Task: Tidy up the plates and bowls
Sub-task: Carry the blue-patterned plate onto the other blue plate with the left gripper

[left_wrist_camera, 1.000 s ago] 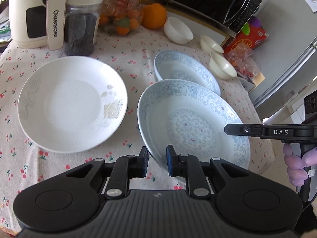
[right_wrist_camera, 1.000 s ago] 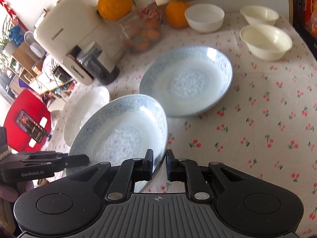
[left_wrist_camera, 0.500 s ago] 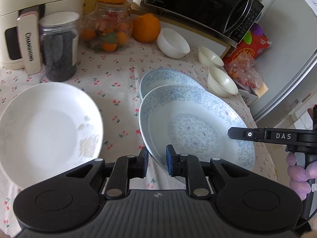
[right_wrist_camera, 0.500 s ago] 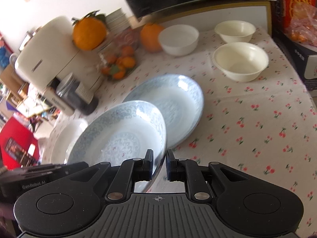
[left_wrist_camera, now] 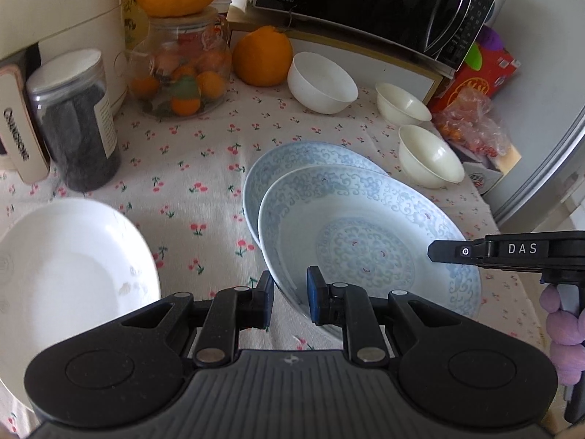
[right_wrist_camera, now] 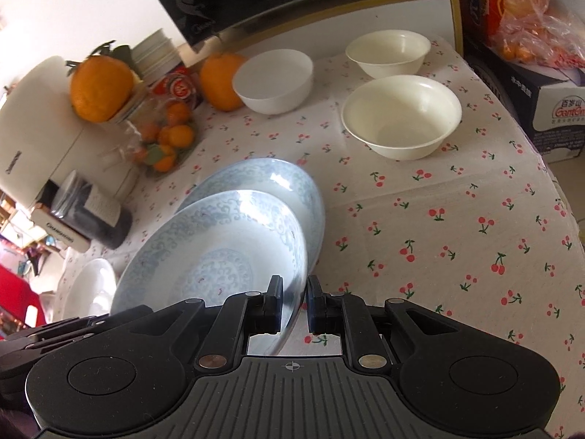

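Pinching plate [left_wrist_camera: 365, 234] rim between jaws

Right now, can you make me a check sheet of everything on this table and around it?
Surface: cherry-print tablecloth, partly bare.
Job's things: held blue plate gripped at opposite rim edges, above a second blue plate; white plate; white bowl; two cream bowls.
Clutter: fruit jar, dark jar, oranges.
Grippers: left tool and right tool both shut on the held blue plate.
Cables: nothing seen.
Surroundings: microwave, white appliance, red box.
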{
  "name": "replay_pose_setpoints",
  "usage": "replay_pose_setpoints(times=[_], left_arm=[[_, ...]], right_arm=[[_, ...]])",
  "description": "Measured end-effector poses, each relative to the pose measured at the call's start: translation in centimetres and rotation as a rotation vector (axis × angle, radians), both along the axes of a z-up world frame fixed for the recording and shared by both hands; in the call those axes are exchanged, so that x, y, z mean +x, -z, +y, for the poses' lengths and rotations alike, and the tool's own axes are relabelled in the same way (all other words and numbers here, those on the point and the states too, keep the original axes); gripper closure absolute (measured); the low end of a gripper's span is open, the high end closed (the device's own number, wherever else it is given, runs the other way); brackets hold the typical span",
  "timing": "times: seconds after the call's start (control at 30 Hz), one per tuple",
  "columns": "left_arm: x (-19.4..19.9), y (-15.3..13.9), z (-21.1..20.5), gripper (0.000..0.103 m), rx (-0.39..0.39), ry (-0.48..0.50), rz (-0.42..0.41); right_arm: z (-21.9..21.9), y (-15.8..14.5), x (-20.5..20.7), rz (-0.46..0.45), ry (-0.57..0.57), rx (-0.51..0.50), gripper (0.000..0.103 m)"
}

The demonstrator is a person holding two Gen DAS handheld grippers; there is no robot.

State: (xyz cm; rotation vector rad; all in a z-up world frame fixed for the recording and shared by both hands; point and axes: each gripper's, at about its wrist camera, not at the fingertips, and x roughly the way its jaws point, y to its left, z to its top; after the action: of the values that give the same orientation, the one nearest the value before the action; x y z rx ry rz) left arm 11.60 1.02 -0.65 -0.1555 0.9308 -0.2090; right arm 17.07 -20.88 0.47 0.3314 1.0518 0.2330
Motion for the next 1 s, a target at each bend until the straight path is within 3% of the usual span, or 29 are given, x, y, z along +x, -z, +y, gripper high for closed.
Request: replay_pose_setpoints(times=[0.23,0.63,1.0], left_arm=[[1.1,0.4,-0.8,0.086,0.055,-0.025,0.002],[1.9,0.8,-2.7,0.085,0.2,-0.025,-0.039],[2.1,1.3,-4.3,0.082,0.353,0.007,-0.098]], right_arm=[[0.6,0.1,0.7,0.015,0.034,-0.047,0.089],[2.4,-0.5,1.0,-0.013,0.034,-0.203,0.089],[3.3,0.0,1.9,-0.045,0.041,-0.271,0.09]])
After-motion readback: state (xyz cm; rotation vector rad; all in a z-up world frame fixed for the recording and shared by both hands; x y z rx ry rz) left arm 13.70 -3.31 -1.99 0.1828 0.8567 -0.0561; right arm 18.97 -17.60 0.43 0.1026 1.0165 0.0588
